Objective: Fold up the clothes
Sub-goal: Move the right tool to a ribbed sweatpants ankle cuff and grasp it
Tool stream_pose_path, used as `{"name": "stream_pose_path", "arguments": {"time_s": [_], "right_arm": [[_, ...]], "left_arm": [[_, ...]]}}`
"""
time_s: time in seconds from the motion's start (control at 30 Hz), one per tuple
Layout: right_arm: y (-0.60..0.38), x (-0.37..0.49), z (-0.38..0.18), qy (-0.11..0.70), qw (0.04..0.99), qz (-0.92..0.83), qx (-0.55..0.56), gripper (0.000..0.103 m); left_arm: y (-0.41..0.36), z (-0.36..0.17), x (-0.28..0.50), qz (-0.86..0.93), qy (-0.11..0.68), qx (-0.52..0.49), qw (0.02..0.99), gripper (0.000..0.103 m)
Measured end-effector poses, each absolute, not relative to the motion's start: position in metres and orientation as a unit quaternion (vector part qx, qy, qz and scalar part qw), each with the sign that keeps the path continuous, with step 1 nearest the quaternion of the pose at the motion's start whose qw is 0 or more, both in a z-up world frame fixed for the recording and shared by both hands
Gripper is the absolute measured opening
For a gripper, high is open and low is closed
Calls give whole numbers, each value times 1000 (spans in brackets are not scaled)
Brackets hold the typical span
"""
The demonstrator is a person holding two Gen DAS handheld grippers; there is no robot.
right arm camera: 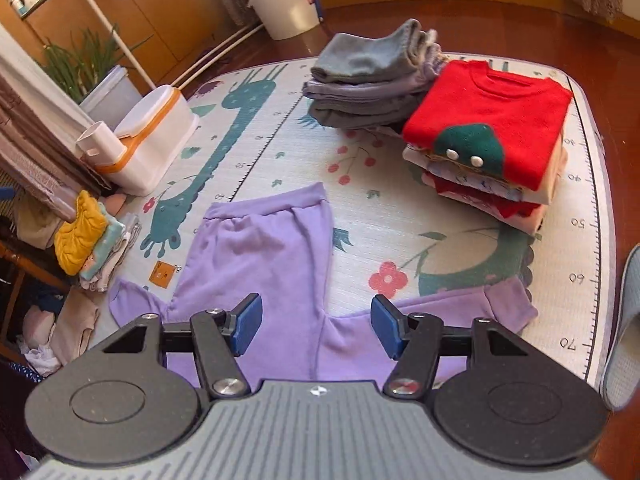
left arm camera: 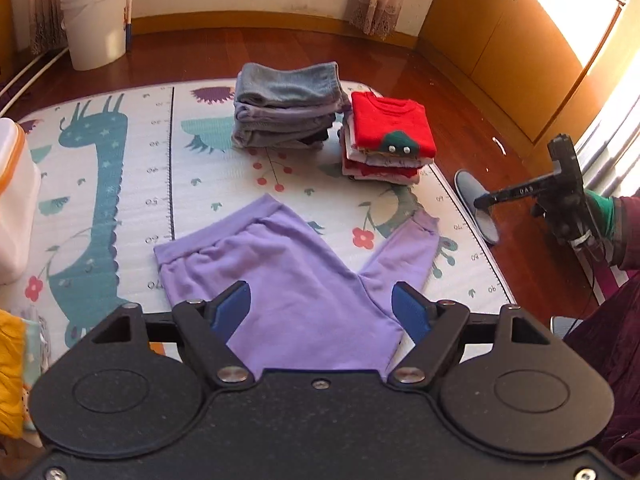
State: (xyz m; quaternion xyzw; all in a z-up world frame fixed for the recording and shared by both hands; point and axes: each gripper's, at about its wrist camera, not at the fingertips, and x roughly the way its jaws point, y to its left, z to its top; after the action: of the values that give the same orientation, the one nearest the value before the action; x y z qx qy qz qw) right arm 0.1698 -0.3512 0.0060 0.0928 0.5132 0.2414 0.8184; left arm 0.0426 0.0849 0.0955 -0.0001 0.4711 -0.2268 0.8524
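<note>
Trousers: purple trousers [left arm camera: 288, 276] lie spread flat on the play mat [left arm camera: 132, 184], lower middle of the frame.
My left gripper [left arm camera: 320, 304]: jaws wide, holding nothing.
My right gripper [right arm camera: 316, 322]: jaws wide, holding nothing.
Folded stacks: grey pile [left arm camera: 286, 106], red-topped pile [left arm camera: 386, 140], upper middle.

You have the trousers [left arm camera: 288, 264] spread flat on the mat [left arm camera: 120, 184] nearest you, waistband far-left, one leg reaching right. Beyond them stand two folded stacks side by side: the trouser stack [left arm camera: 284, 106] left, the shirt stack [left arm camera: 386, 140] right. A slipper [left arm camera: 476, 204] lies off the mat's right edge.
</note>
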Motion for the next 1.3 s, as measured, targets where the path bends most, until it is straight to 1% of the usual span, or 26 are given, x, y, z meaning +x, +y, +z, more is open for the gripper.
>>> {"name": "stream_pose_path", "arguments": {"time_s": [0.07, 0.17, 0.27, 0.37, 0.43, 0.5, 0.6, 0.77, 0.9, 0.97, 1.07, 1.1, 1.17, 1.23, 1.3], "right_arm": [[-376, 174, -14, 520, 816, 222, 123, 61], [-414, 176, -53, 520, 815, 185, 178, 61], [-449, 174, -106, 513, 816, 131, 232, 61], [-458, 168, -155, 505, 814, 106, 266, 58], [-456, 166, -178, 502, 814, 102, 274, 56], [-452, 165, -195, 501, 820, 94, 262, 56], [-453, 164, -212, 491, 835, 70, 240, 56], [-467, 163, -240, 464, 844, 30, 266, 56], [-477, 163, -258, 433, 850, 17, 300, 57], [-474, 163, -261, 415, 860, 20, 297, 59], [-465, 162, -263, 391, 877, 22, 280, 59], [-462, 161, -264, 385, 881, 22, 276, 55], [-459, 158, -267, 372, 885, 13, 280, 53], [-463, 155, -270, 360, 882, 2, 304, 41], [-468, 151, -274, 348, 874, -9, 338, 40]], "left_arm": [[71, 79, 38, -237, 496, -1, 836, 78], [56, 51, 45, -239, 531, -46, 811, 78], [30, 20, 53, -243, 546, -28, 801, 78], [2, -8, 62, -257, 568, -21, 782, 78], [-18, -24, 65, -269, 577, -12, 771, 78], [-34, -34, 64, -279, 577, 24, 767, 78], [-48, -50, 63, -289, 582, 64, 757, 78], [-50, -77, 69, -277, 604, 95, 741, 78], [-48, -91, 76, -259, 621, 90, 734, 78], [-51, -97, 81, -252, 625, 85, 734, 78], [-58, -100, 88, -248, 623, 76, 738, 78], [-61, -100, 91, -248, 621, 73, 740, 78], [-67, -99, 97, -250, 616, 67, 744, 78], [-72, -96, 100, -252, 610, 66, 748, 78], [-76, -94, 102, -254, 606, 68, 751, 78]]}}
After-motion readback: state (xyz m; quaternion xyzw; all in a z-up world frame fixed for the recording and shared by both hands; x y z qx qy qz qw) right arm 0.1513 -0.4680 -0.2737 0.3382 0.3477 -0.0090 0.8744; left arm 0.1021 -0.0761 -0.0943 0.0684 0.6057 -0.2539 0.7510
